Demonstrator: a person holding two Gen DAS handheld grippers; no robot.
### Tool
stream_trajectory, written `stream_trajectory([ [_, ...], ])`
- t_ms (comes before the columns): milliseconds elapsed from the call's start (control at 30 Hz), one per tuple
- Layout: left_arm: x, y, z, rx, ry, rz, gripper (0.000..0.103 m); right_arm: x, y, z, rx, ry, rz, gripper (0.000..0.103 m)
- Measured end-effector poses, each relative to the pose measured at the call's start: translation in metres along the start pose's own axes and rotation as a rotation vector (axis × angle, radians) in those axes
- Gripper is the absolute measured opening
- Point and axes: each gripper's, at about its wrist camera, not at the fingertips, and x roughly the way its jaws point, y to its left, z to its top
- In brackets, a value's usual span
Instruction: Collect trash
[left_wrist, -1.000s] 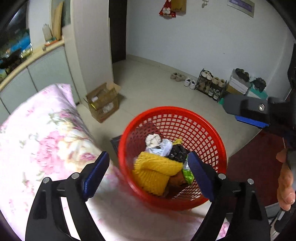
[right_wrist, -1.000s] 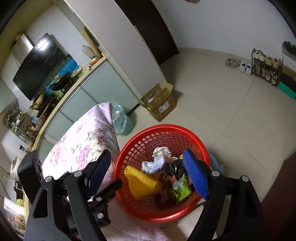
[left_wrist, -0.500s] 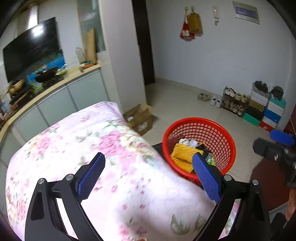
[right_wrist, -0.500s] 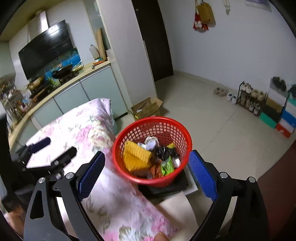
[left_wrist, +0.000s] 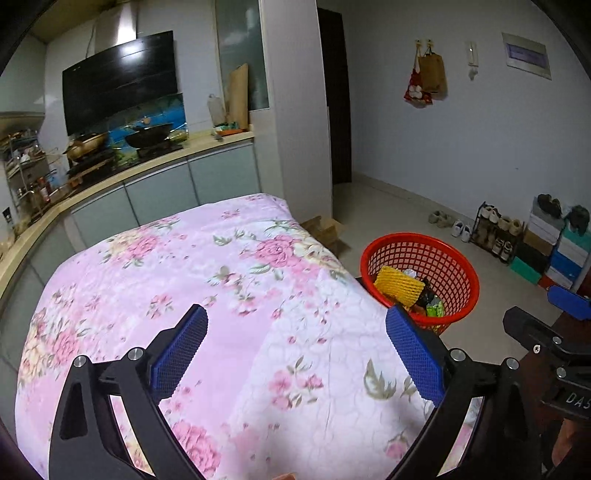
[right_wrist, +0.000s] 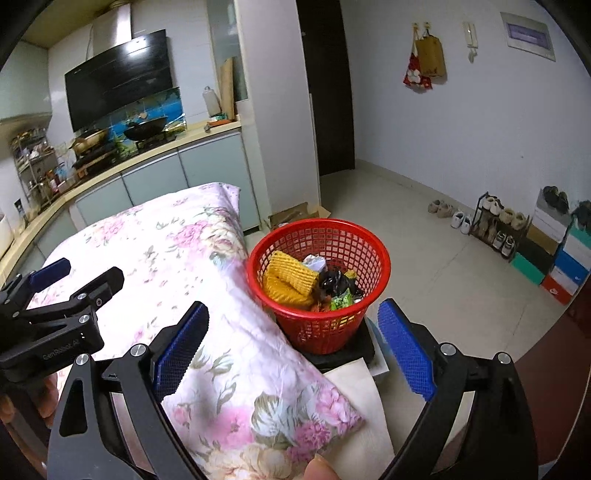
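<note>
The red basket (right_wrist: 318, 284) stands on a dark flat base just beside the edge of the table, on the side toward the open floor. Inside it I can count about five pieces of trash: one yellow foam net (right_wrist: 290, 278), one white crumpled piece, one black crumpled bag (right_wrist: 334, 279), one green wrapper (right_wrist: 341, 302) and something orange under them. More may be hidden below.

A second ago both grippers were close over the basket, and it filled each view. Now both have drawn back and up, and the basket looks smaller and farther away. The left gripper (left_wrist: 295, 350) hangs over the flowered cloth (left_wrist: 207, 295) that covers the table, and the right gripper (right_wrist: 295, 349) hangs over the corner of the cloth, with the basket ahead of it. The jaws of both have just been opening; the left pair has opened a little more than the right. Both pairs now stand spread wide, with nothing between the blue pads.

I judge that the last pieces were dropped in. I see no loose trash on the cloth, so the collecting seems finished or nearly so, although part of the table lies out of view.

Farther out there is one cardboard box (right_wrist: 295, 216) on the floor behind the basket, one shoe rack (right_wrist: 496, 227) by the wall, two loose pairs of shoes beside it, and two bags hanging on the wall.
</note>
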Motion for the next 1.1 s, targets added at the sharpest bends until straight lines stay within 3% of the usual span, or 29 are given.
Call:
stream_trajectory([
  [400, -0.023, -0.013, -0.014, 0.0, -0.022, 0.015, 0.094, -0.022, -0.009, -0.005, 0.019, -0.043, 0.037, 0.09],
  [1100, -0.026, -0.02, -0.014, -0.009, -0.014, -0.002, 0.094, -0.026, -0.016, -0.001, 0.028, -0.05, 0.035, 0.09],
])
